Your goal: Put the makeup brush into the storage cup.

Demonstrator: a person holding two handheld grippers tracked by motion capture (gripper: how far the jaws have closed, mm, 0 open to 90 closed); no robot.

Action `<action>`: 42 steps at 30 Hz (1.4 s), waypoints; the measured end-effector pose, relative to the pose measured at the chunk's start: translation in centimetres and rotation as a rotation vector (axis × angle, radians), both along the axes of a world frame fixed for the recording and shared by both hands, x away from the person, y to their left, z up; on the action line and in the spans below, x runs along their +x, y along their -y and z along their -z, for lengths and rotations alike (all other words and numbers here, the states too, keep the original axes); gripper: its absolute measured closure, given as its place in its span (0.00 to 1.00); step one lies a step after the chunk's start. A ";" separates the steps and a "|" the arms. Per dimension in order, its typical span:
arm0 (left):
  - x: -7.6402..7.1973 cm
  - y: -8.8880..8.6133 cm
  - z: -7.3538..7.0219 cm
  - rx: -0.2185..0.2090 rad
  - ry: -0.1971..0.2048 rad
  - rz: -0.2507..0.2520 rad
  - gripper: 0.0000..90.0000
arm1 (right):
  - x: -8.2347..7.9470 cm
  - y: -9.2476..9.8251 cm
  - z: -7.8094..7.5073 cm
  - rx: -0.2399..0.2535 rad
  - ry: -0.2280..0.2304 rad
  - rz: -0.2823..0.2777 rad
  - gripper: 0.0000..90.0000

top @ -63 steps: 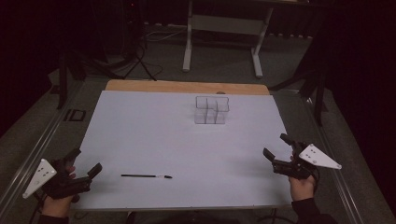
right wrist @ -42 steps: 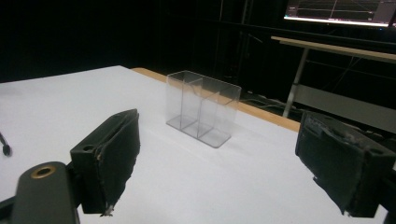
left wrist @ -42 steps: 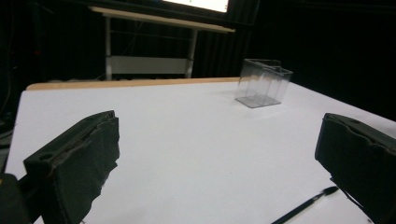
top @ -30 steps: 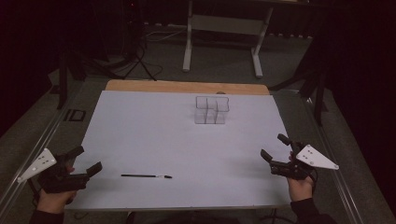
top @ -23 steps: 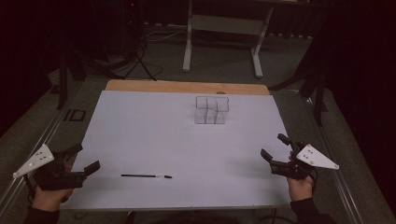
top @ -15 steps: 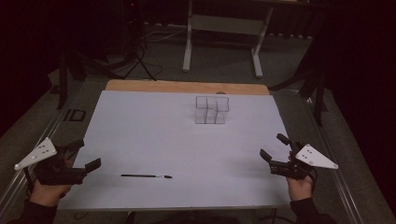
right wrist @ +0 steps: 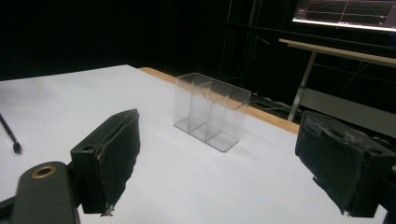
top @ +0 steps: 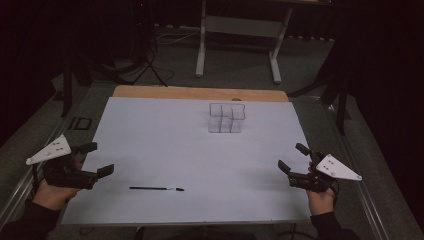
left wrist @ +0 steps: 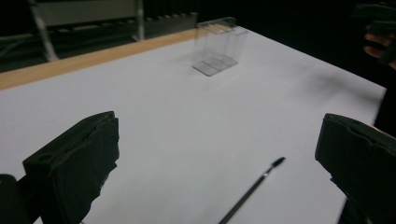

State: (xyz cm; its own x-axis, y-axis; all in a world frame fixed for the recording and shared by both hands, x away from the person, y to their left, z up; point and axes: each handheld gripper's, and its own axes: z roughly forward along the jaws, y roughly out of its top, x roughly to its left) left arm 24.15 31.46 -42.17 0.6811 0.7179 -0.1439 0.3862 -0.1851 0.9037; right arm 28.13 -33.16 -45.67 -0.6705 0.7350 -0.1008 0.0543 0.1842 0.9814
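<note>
Two tools are hovering at the near corners of the bench [top: 150,125], which is lying under a white sheet with a strip of pale wood showing along its far edge. The left tool [top: 91,159] is sitting in the person's left hand [top: 50,194] over the near left corner, its black jaws spread wide with nothing between them; in the left gripper view the two jaws are standing well apart at either side. The right tool [top: 291,159] is sitting in the person's right hand [top: 320,199] over the near right edge, its jaws likewise spread and gripping nothing, as the right gripper view is showing.

A thin black brush-like stick with a small dark tip [top: 156,188] is lying flat on the white sheet near the front edge, to the right of the left tool and apart from it, its tip pointing toward the right tool. In the left gripper view that stick [left wrist: 252,191] is lying ahead, between the two jaws but beyond them, not touching either.

A clear plastic organiser with upright divided compartments [top: 226,118] is standing toward the far side of the bench, well apart from both tools and from the stick. In the right gripper view this organiser [right wrist: 210,112] is standing straight ahead between the jaws, farther off.
</note>
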 end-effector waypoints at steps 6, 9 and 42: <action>0.7 1.3 -0.6 0.047 -0.023 0.055 0.00 | 0.0 -0.1 0.0 -0.003 0.001 -0.004 0.15; 1.0 1.9 -0.9 0.058 -0.029 0.085 0.00 | 0.0 -0.1 0.0 -0.003 0.001 -0.005 0.15; 3.2 6.6 -1.8 0.313 -0.112 0.280 0.00 | 0.0 -0.2 0.0 -0.006 -0.003 -0.012 0.15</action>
